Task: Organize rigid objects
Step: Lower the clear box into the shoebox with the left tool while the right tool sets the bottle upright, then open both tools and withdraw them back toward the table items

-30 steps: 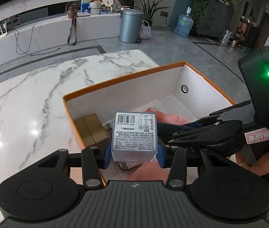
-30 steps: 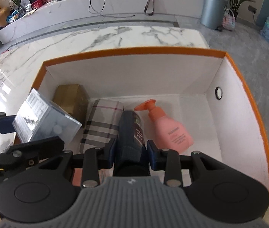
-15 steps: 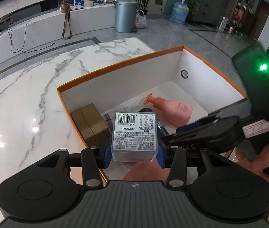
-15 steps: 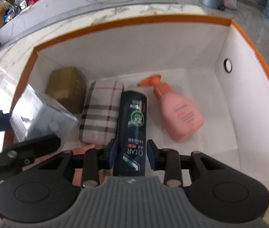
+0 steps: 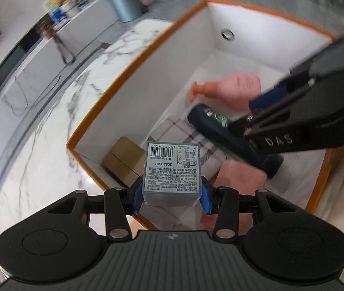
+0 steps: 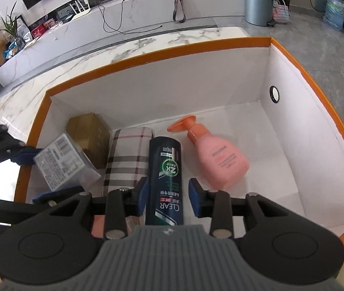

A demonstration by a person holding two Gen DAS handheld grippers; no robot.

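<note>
My left gripper [image 5: 172, 194] is shut on a clear plastic box with a barcode label [image 5: 172, 167], held over the near left corner of the orange-rimmed white box [image 5: 152, 84]. The same clear box [image 6: 62, 162] shows at the left of the right wrist view. A dark shampoo bottle [image 6: 164, 169] lies lengthwise in the white box [image 6: 159, 89] between the pads of my right gripper [image 6: 168, 194]. A gap shows between its right pad and the bottle, so the jaws stand open. The left wrist view shows that bottle [image 5: 210, 126] under the right gripper [image 5: 254, 118].
Inside the box lie a brown carton [image 6: 87, 133] at the left, a plaid roll [image 6: 126, 157] beside the dark bottle, and a pink pump bottle [image 6: 218, 160] to its right. A flat salmon-pink item [image 5: 240, 179] lies near the front wall. Marble tabletop [image 5: 38, 145] extends left.
The left gripper has rolled and sunk toward the box's near left corner with the clear box. The right gripper's pads, pressed on the dark bottle before, now stand slightly off it.
</note>
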